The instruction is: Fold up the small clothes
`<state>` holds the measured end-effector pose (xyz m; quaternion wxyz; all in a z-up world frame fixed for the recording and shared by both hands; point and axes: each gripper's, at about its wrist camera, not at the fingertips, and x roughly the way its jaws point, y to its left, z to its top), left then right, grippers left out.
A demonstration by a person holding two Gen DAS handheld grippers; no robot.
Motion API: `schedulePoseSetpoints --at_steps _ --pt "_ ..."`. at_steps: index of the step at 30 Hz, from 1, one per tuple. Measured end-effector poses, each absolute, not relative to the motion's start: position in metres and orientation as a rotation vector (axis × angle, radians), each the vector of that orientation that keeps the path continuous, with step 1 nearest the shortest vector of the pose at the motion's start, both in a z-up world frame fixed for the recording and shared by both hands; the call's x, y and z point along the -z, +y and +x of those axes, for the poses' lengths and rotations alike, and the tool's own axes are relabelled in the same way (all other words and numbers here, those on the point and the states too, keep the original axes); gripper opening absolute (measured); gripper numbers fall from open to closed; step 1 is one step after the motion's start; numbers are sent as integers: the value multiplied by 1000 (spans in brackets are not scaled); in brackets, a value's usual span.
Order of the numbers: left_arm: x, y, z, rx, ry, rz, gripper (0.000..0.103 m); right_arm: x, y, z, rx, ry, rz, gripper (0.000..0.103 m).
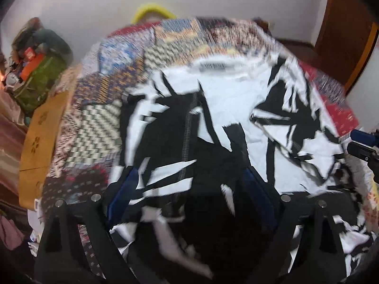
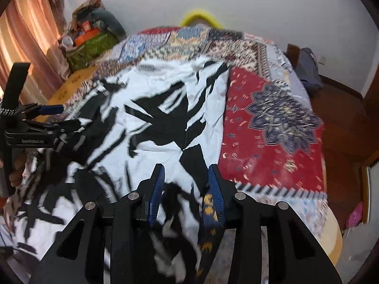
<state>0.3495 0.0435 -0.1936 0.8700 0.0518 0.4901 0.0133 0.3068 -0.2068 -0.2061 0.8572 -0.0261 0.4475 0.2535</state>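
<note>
A white garment with jagged black shapes (image 1: 227, 118) lies spread on a patterned patchwork cloth (image 1: 113, 123), collar label at the far end. In the left wrist view my left gripper (image 1: 189, 189) has its blue fingers (image 1: 123, 194) wide apart, with the garment's near hem bunched between and over them. In the right wrist view the garment (image 2: 161, 118) fills the left half, and my right gripper (image 2: 187, 172) has its blue fingers (image 2: 157, 187) apart with the hem draped between them. The left gripper (image 2: 59, 127) shows at the left edge, on the garment's side.
The patchwork cloth (image 2: 272, 130) covers a round wooden table (image 2: 334, 236). A green bag with clutter (image 2: 90, 47) and curtains (image 2: 28, 47) stand at the far left. A yellow object (image 2: 201, 16) sits beyond the far edge. A wooden door (image 1: 343, 35) is at the right.
</note>
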Motion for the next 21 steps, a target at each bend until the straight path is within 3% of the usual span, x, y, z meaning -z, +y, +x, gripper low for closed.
schedulePoseSetpoints --at_steps 3,10,21 --pt "163 57 319 -55 951 105 91 182 -217 285 -518 881 -33 45" --pt "131 101 259 -110 903 66 91 150 -230 243 -492 801 -23 54" --pt "198 185 180 -169 1097 -148 91 200 -233 192 -466 946 -7 61"
